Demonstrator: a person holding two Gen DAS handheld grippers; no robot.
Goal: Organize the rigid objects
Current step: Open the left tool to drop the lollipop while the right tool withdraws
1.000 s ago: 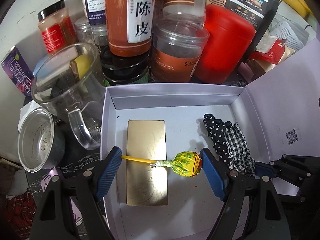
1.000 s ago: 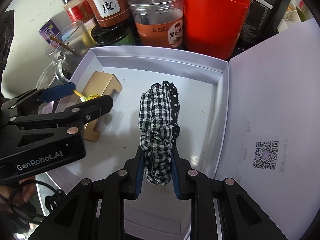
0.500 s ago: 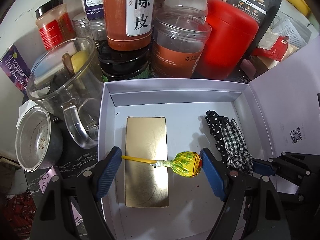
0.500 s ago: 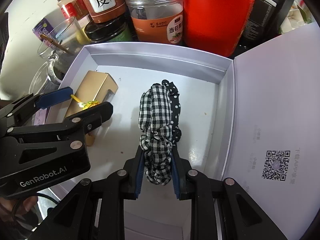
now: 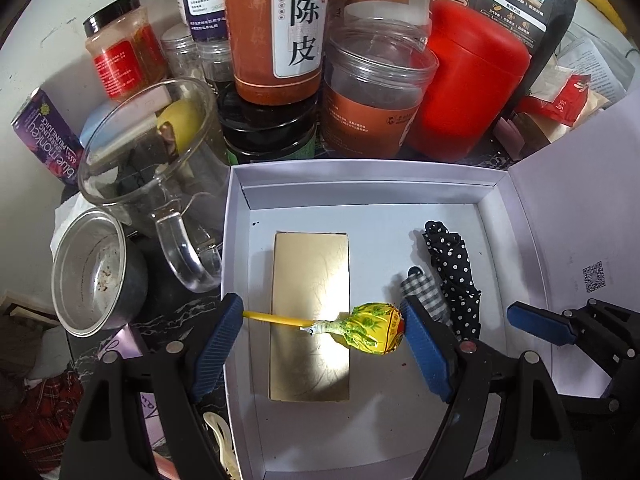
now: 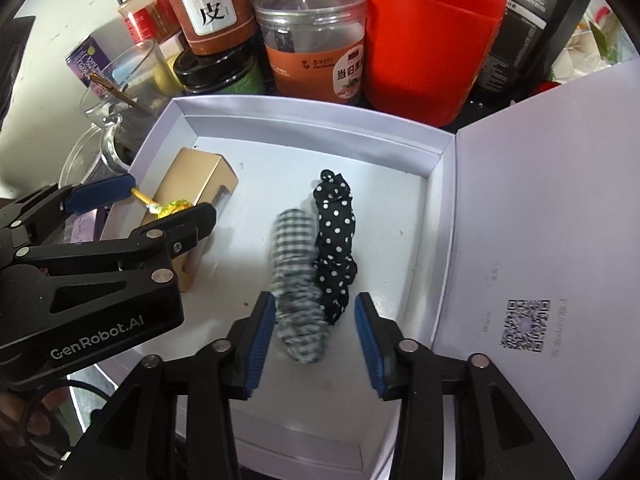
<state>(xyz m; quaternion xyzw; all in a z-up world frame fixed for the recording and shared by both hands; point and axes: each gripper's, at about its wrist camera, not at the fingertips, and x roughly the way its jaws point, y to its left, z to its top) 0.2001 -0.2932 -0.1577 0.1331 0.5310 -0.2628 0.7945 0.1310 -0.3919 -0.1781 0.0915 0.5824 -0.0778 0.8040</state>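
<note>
An open white box (image 5: 360,184) holds a gold carton (image 5: 310,280). Just above the carton, my left gripper (image 5: 320,320) is shut on a yellow-wrapped lollipop (image 5: 374,330), stick tip against one pad and candy head against the other. In the right wrist view, my right gripper (image 6: 316,312) has its jaws opening. A checkered scrunchie (image 6: 296,280), blurred, and a black polka-dot scrunchie (image 6: 334,232) lie on the box floor between its pads, which no longer press them. The left gripper (image 6: 166,200) shows there too, over the gold carton (image 6: 200,180).
Jars and a red canister (image 5: 468,80) crowd the box's far side. A glass mug (image 5: 152,152) and a metal cup (image 5: 92,272) stand to its left. The box's lid (image 6: 540,200) lies open on the right.
The right gripper's jaws have parted and let go of the checkered scrunchie, which has dropped beside the polka-dot one. The left gripper still holds the lollipop in place.
</note>
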